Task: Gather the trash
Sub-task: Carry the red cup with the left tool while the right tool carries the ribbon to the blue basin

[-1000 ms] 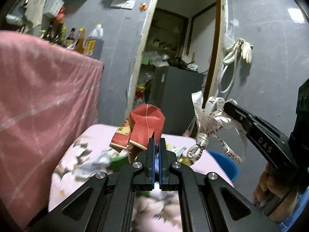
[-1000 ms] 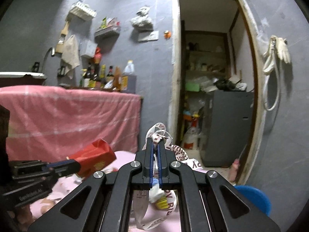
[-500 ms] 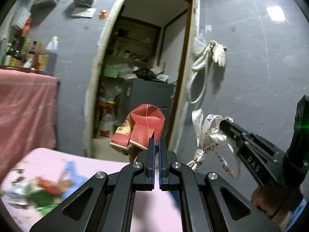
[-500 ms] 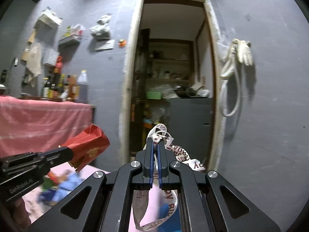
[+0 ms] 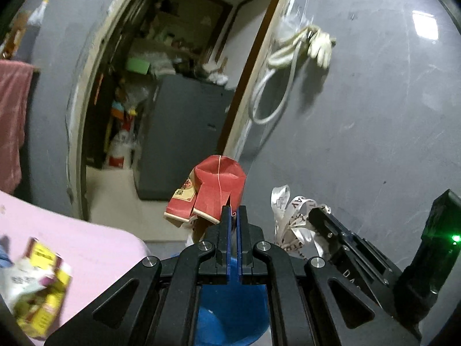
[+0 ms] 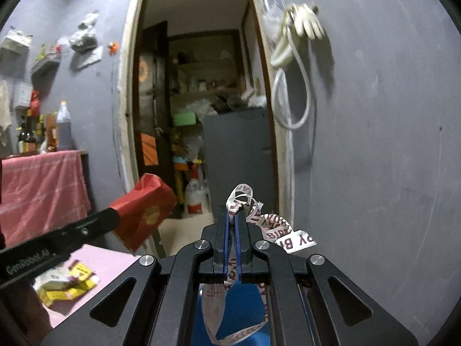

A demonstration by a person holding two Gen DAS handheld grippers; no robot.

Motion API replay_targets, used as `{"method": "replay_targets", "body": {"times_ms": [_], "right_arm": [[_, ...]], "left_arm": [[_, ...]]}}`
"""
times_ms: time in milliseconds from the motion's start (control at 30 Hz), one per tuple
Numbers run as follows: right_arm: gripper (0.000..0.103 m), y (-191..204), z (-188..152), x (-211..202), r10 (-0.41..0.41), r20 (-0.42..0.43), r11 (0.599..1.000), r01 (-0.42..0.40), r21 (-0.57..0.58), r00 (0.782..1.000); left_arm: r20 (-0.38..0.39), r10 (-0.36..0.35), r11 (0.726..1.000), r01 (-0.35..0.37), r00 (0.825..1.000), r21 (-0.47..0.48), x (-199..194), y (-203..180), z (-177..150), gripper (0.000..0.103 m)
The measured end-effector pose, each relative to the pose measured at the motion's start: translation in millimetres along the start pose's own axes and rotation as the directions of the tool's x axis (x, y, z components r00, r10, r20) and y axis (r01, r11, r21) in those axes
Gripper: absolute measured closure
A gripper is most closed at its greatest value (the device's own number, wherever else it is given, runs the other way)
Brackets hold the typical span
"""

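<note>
Left wrist view: left gripper [image 5: 234, 213], two black fingers with blue pads, clamped together on one crumpled red paper carton [image 5: 214, 190] with a gold label, creased and dented, held up in the air. Right wrist view: right gripper [image 6: 235, 219], same build, pinched on one white printed satin ribbon [image 6: 253, 216]; loops bunch above the pads, a loose tail hangs below. Both loads sit side by side, near each other, not touching.

One round blue plastic bin [image 5: 230, 311] directly under both grippers, rim open, mostly hidden by the gripper bodies. Pink table surface [image 5: 95, 248] ends at a rounded edge just left of the bin; yellow cardboard packets [image 6: 66, 282] lie on it, blurred, count unclear.

Ahead: one open doorway with a chipped pale frame [image 6: 126, 115], one grey metal cabinet [image 6: 236, 150] inside, clutter around it. Smooth grey wall [image 5: 360, 129] to the right, close. One coiled white hose with pale rubber gloves [image 6: 299, 28] hangs on it. Pink cloth [image 6: 40, 190] covers a counter on the left, several bottles [image 6: 63, 127] on top.
</note>
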State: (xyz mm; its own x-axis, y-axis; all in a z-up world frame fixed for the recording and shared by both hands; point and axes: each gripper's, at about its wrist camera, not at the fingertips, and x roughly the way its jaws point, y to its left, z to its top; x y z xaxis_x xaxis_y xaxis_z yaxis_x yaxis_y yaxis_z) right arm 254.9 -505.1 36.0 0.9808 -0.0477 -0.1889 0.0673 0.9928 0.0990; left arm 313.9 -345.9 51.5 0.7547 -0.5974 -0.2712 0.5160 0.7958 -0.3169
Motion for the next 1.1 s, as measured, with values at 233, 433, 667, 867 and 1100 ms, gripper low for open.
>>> {"method": "replay_targets", "body": {"times_ms": [233, 433, 667, 867, 1100], "right_arm": [[0.101, -14, -12, 24, -0.011, -0.082, 1.0, 0.013, 0.022, 0.997], [0.095, -21, -18, 34, -0.01, -0.121, 0.999, 0.016, 0.049, 0.993], [0.079, -26, -16, 34, -0.019, -0.113, 0.996, 0.028, 0.079, 0.993], [0.058, -26, -7, 28, 0.001, -0.087, 0.996, 0.007, 0.088, 0.996], [0.054, -27, -18, 64, 0.062, -0.295, 0.993, -0.031, 0.11, 0.954]], "left_arm": [[-0.14, 0.023, 0.997, -0.033, 0.99, -0.064, 46, 18, -14, 0.102], [-0.166, 0.055, 0.994, -0.071, 0.985, -0.089, 52, 32, -20, 0.101], [-0.169, 0.068, 0.992, -0.084, 0.983, -0.092, 47, 36, -20, 0.079], [-0.136, 0.081, 0.993, -0.092, 0.987, -0.074, 28, 34, -12, 0.07], [-0.127, 0.11, 0.99, -0.119, 0.986, -0.069, 17, 38, -5, 0.069]]}}
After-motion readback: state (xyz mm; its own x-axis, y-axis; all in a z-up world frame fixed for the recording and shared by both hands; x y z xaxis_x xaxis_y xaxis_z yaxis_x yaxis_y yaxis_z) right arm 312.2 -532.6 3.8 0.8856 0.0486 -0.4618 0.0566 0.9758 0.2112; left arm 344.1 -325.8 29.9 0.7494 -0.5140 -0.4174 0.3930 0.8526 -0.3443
